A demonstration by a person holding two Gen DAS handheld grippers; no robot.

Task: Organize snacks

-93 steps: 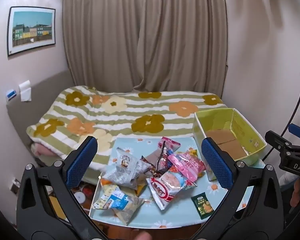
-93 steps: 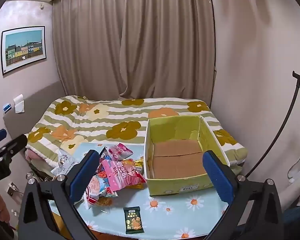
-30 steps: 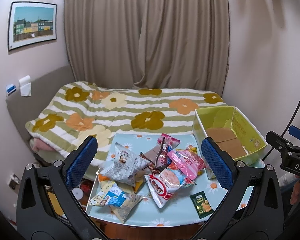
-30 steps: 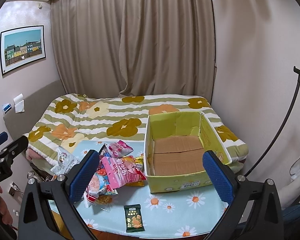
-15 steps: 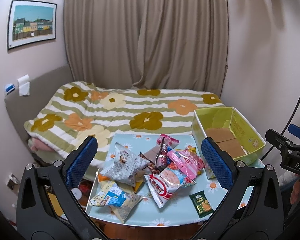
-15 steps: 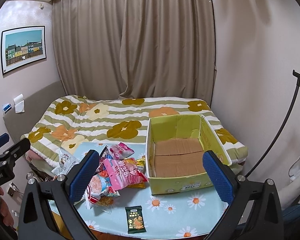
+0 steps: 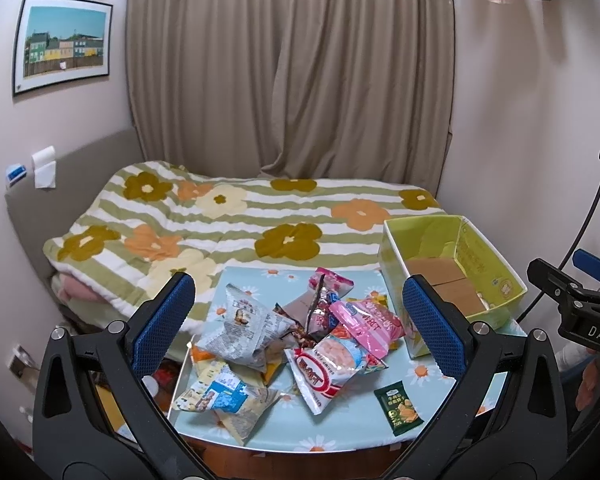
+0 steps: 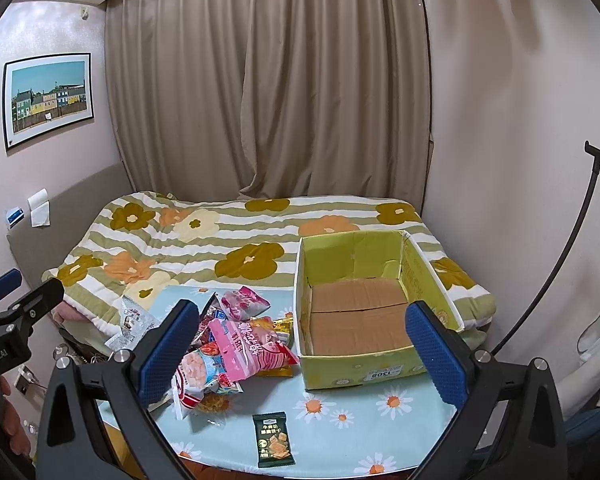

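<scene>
I see the snacks (image 7: 296, 336) piled on the table (image 7: 340, 432), between my left gripper's (image 7: 298, 322) fingers and beyond their tips. A green packet (image 8: 273, 439) lies alone at 6 o'clock in the right view, just outside the pile. The box (image 8: 364, 372) stands at 3 o'clock of the pile, its cardboard floor bare, framed between my right gripper's (image 8: 302, 350) fingers. Both grippers hang wide open above the table, gripping and touching nothing.
</scene>
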